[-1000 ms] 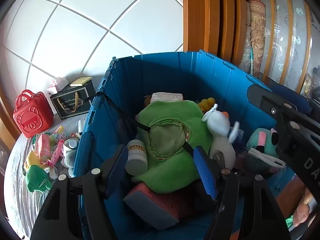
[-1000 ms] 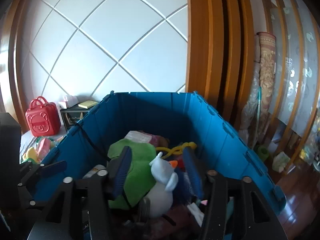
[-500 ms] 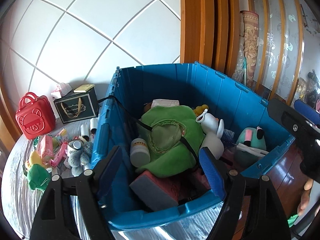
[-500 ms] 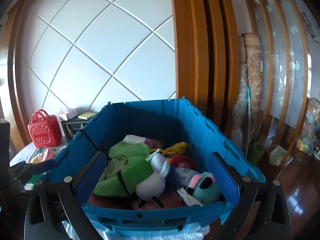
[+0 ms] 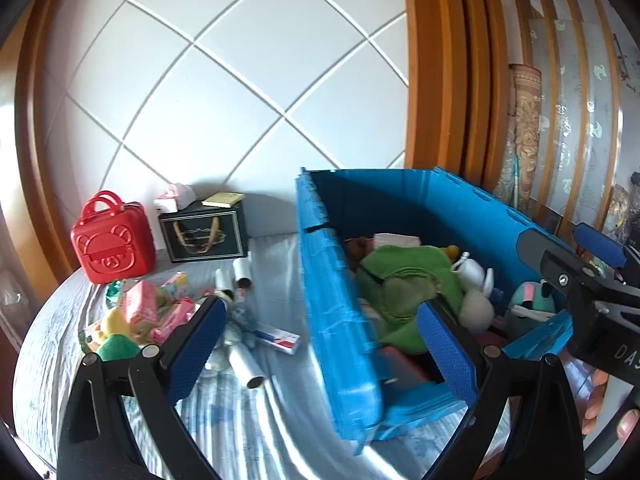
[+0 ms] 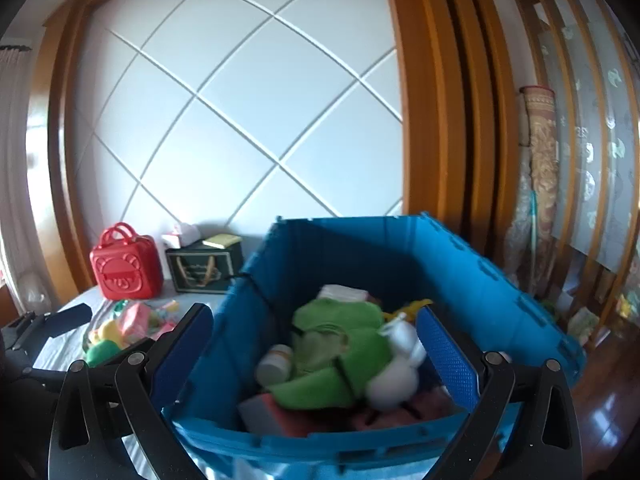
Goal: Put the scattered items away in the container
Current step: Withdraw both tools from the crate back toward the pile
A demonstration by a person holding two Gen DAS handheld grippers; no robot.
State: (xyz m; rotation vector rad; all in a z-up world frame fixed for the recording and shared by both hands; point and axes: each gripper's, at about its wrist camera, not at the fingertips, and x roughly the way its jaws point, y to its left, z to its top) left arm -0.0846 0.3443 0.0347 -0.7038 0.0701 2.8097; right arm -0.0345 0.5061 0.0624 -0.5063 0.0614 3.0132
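Both claws stand wide apart and grip nothing: the left claw (image 5: 328,348) has just been opening further, with no item between its blue pads, and the right claw (image 6: 316,356) has also just spread to its widest, equally bare. The left one hangs over the near left wall of the blue crate (image 5: 332,320), tilted moderately downward, its left pad above the striped surface (image 5: 248,424) and its right pad over the crate's interior. The right one sits at the crate's near rim, pointing slightly downward across the contents, and is visible at the far right of the left view with a hand (image 5: 608,404) beneath it.

Inside the crate lie a green plush (image 6: 340,352), a white toy duck (image 6: 396,364), a small white bottle (image 6: 276,364) and a teal plush (image 5: 532,300). Left of the crate, loose things remain on the surface: a toothpaste box (image 5: 280,338), white rolls (image 5: 246,364), pink packets (image 5: 140,306), a yellow-green plush (image 5: 114,340). A red bear case (image 5: 114,240) and a black gift bag (image 5: 204,234) stand at the far left.

The likely risks: a claw swinging left could clip the crate wall and shove the crate; the rolls could roll away if nudged; the clustered packets invite a grasp that catches two things or a fold of the cloth. Both frames are blurred, so fine aim looks uncertain.
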